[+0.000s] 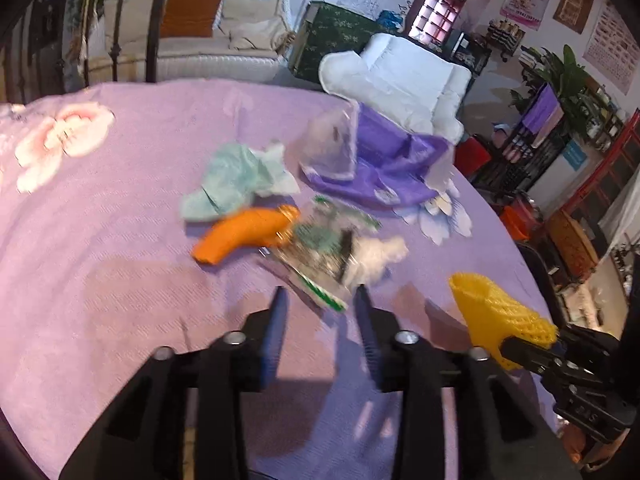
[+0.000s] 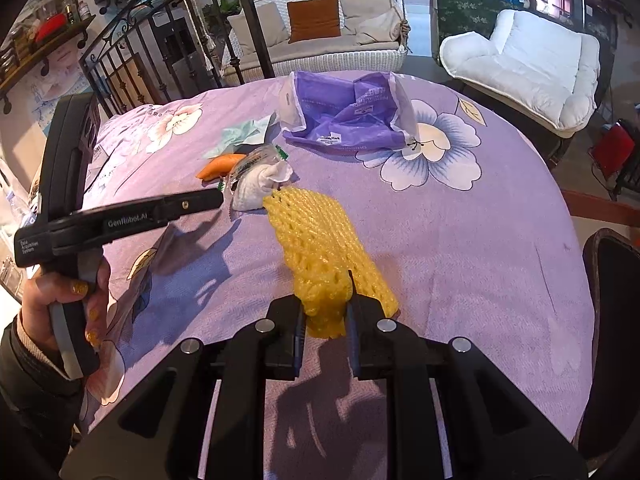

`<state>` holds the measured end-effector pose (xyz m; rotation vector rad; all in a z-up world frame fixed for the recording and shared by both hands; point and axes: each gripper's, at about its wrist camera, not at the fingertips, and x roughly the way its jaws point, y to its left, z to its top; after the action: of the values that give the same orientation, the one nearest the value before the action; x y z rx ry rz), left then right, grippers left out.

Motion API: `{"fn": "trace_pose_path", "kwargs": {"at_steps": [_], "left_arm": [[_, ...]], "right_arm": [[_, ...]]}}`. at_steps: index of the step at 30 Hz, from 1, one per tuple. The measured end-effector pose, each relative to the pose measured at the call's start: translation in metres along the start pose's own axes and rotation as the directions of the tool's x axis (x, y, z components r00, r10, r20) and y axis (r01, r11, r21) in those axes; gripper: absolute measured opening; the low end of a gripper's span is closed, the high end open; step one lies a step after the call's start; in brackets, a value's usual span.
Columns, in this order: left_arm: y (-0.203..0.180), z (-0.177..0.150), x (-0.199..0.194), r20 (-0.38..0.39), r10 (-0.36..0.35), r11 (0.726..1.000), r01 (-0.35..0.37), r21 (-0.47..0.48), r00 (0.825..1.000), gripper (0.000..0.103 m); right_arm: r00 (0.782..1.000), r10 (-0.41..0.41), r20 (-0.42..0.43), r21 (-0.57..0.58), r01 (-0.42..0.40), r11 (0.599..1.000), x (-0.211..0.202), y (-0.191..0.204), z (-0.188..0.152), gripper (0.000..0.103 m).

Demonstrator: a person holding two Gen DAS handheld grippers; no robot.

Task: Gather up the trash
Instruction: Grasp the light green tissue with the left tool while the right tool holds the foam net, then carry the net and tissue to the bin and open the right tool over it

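Note:
On the table's purple flowered cloth point(image 1: 120, 240) lies a heap of trash: a clear wrapper with green edges point(image 1: 320, 256) point(image 2: 256, 158), a white crumpled tissue point(image 1: 376, 256) point(image 2: 260, 186), an orange piece point(image 1: 244, 236) point(image 2: 220, 166) and a mint-green crumpled paper point(image 1: 236, 180) point(image 2: 244, 134). My left gripper point(image 1: 320, 300) point(image 2: 216, 198) stands open just short of the wrapper; the wrapper's corner reaches between its fingertips without being pinched. My right gripper point(image 2: 324, 312) point(image 1: 520, 352) is shut on a yellow foam net point(image 2: 324, 260) point(image 1: 496, 312), held above the cloth. A purple plastic bag point(image 1: 380, 164) point(image 2: 348, 120) lies open behind the heap.
A hand point(image 2: 64, 304) holds the left gripper's handle. A white armchair point(image 2: 532, 64) stands beyond the table's far right edge, a wicker sofa point(image 2: 320, 40) behind it, a black metal railing point(image 2: 132, 68) at the left. A dark chair back point(image 2: 612, 300) stands close on the right.

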<state>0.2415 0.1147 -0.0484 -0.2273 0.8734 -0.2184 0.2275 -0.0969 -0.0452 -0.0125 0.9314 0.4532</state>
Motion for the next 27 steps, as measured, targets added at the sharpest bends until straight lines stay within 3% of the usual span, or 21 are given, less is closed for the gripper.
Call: {"fn": "trace_pose_path", "kwargs": {"at_steps": [6, 9, 11, 12, 15, 18, 23, 27], "left_arm": [[0.016, 0.043, 0.005, 0.101, 0.111, 0.994, -0.11, -0.015, 0.989, 0.078], [0.023, 0.065, 0.039, 0.046, 0.211, 0.977, -0.212, 0.022, 0.976, 0.079], [0.029, 0.071, 0.056, 0.005, 0.221, 0.975, -0.221, 0.024, 0.975, 0.079], [0.031, 0.074, 0.066, -0.021, 0.225, 0.974, -0.224, 0.019, 0.974, 0.077], [0.035, 0.074, 0.076, -0.067, 0.198, 0.98, -0.197, 0.011, 0.978, 0.042], [0.031, 0.071, 0.072, -0.049, 0.204, 0.979, -0.203, 0.026, 0.978, 0.015], [0.027, 0.062, 0.038, 0.057, 0.181, 0.983, -0.18, -0.028, 0.982, 0.013], [0.014, 0.046, 0.001, 0.147, 0.167, 0.986, -0.164, -0.037, 0.975, 0.013]], "right_arm": [[1.0, 0.003, 0.008, 0.008, -0.003, 1.0, -0.003, -0.001, -0.001, 0.018], [1.0, 0.003, 0.011, 0.011, -0.003, 1.0, -0.005, -0.001, -0.001, 0.018], [1.0, 0.002, 0.013, 0.013, -0.002, 1.0, -0.006, -0.002, -0.001, 0.018], [1.0, 0.0, 0.016, 0.017, 0.0, 1.0, -0.007, -0.003, -0.001, 0.018], [1.0, -0.01, 0.021, 0.018, 0.01, 1.0, -0.01, -0.005, -0.002, 0.018], [1.0, -0.016, 0.025, 0.036, 0.015, 0.999, -0.013, -0.01, -0.004, 0.018], [0.999, -0.015, 0.044, 0.062, 0.012, 0.998, -0.017, -0.017, -0.007, 0.018], [0.998, -0.017, 0.068, 0.077, 0.012, 0.997, -0.025, -0.021, -0.011, 0.018]]}}
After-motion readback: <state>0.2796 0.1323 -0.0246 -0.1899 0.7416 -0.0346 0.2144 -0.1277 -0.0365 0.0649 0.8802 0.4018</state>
